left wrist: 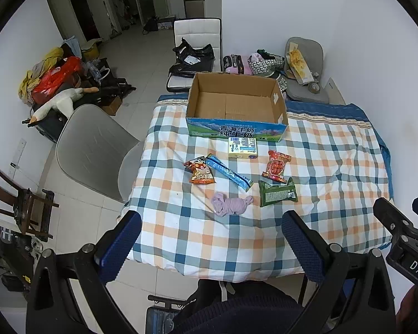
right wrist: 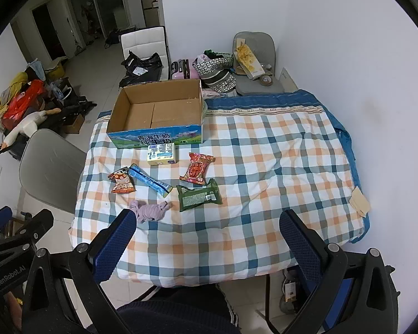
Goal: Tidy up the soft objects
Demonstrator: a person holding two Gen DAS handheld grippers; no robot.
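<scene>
Plaid quilt (left wrist: 334, 167) bears cardboard box (left wrist: 237, 103); both grippers' jaws gape, grasping nothing.

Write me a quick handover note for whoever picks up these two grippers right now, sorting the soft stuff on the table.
Left gripper: open, empty, above the table's near edge.
Right gripper: open, empty, likewise.
Cardboard box: at the far side of the checked cloth, nothing inside.
In front of it, apart: pale carton, orange snack bag, blue stick pack, red packet, green packet, purple cloth bundle nearest.
Done: nothing yet.
Left: probably everything into the box.
</scene>
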